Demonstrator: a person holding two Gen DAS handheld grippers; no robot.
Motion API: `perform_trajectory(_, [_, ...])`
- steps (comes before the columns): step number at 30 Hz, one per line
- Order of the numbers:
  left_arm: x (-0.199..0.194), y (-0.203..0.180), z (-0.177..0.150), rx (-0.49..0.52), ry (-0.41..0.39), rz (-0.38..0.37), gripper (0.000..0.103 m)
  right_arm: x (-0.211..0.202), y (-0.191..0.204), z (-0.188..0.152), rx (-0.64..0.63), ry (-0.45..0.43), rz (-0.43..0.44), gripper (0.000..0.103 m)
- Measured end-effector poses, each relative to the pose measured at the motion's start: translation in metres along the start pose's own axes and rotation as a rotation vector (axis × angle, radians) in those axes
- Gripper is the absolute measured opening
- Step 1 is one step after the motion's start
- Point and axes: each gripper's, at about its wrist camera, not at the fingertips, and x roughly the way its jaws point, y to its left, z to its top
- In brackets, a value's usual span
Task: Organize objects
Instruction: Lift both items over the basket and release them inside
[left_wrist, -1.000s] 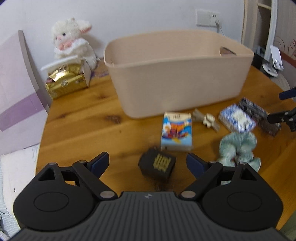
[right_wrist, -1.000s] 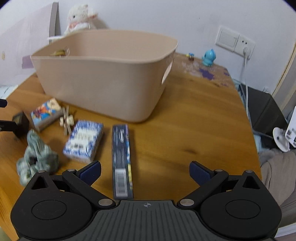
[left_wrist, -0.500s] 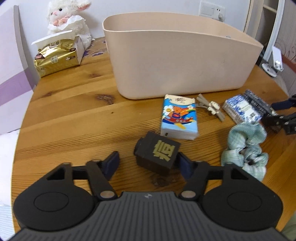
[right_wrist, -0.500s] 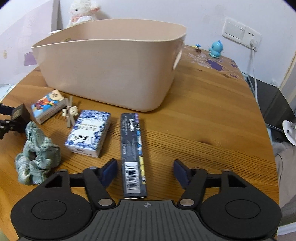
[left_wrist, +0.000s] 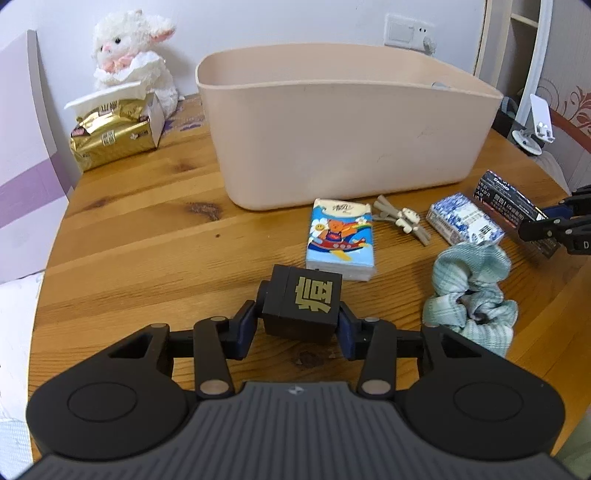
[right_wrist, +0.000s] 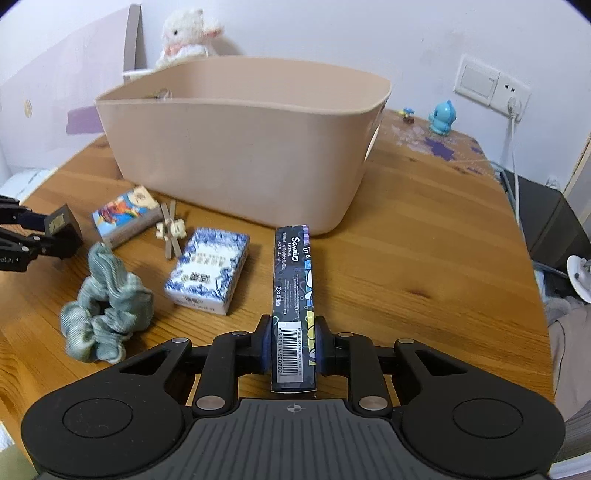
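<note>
beige bin (left_wrist: 332, 140) | black cube (left_wrist: 301, 306) (gold glyph) | blue-white box (right_wrist: 207, 271)

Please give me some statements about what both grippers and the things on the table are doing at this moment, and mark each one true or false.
1. The left gripper is shut on the black cube. True.
2. The right gripper is open above the long dark box. False: it is shut on that box, near the barcode end.
3. The green scrunchie lies inside the beige bin. False: it lies on the wooden table, in front of the bin.
4. The blue-and-white patterned pack lies between the scrunchie and the long dark box. True.
5. A white plush toy sits behind the gold tissue pack. True.
</note>
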Motion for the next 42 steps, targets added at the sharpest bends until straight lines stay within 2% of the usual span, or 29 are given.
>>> perform_trajectory(5, [-0.018, -0.001, 0.005, -0.001, -0.053, 0.002, 0.047, -0.022, -0.002, 0.008, -0.006, -0.049, 0.003, 0.021])
perform_trajectory(13, [-0.050, -0.004, 0.034, 0.029, -0.166, 0.015, 0.047, -0.062, -0.007, 0.029, -0.018, -0.154, 0.012, 0.021])
perform_trajectory(20, [-0.058, -0.009, 0.071, 0.059, -0.232, 0.039, 0.047, -0.087, -0.002, 0.066, -0.080, -0.258, -0.034, 0.021])
perform_trajectory(25, [-0.050, -0.017, 0.103, 0.063, -0.261, 0.049, 0.047, -0.087, 0.003, 0.102, -0.112, -0.306, -0.052, 0.021])
perform_trajectory(32, [-0.019, -0.030, 0.139, 0.060, -0.244, 0.066, 0.047, -0.055, -0.001, 0.140, -0.081, -0.296, -0.048, 0.021])
perform_trajectory(42, [0.048, -0.039, 0.159, 0.033, -0.107, 0.110, 0.047, 0.010, -0.001, 0.155, -0.031, -0.176, -0.065, 0.021])
